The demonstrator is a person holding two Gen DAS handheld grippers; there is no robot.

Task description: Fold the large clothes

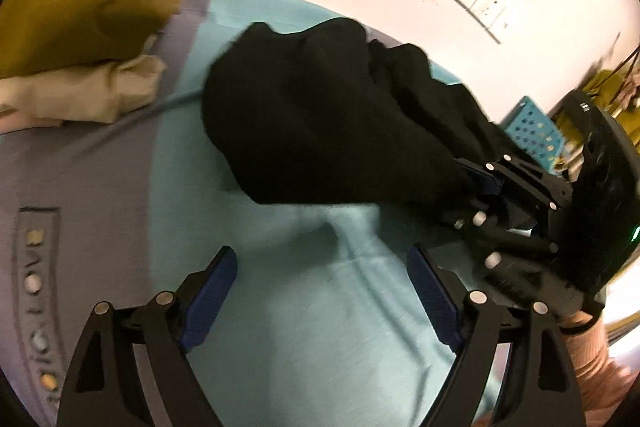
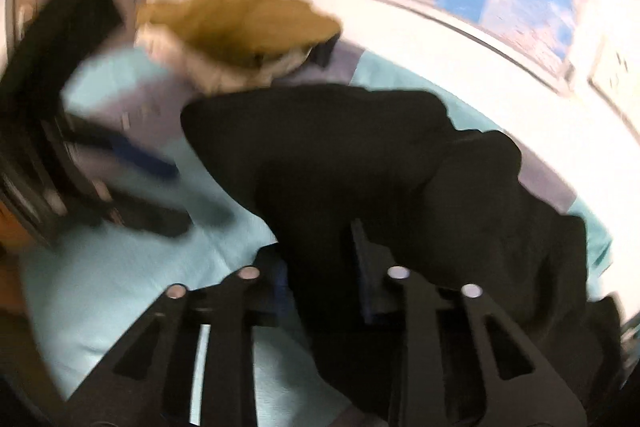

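The right gripper [image 2: 320, 287] pinches the bunched edge of the black garment [image 1: 320, 115], lifting it off the teal sheet [image 1: 300, 327], likely to shake it flat; the left gripper [image 1: 322, 291] hovers nearby, fingers wide and empty, seemingly ready to take another edge. Olive and beige clothes [image 1: 80, 39] lie heaped well apart.

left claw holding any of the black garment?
No: in the left wrist view the left claw is open over bare teal sheet, and the black garment lies beyond its fingertips.
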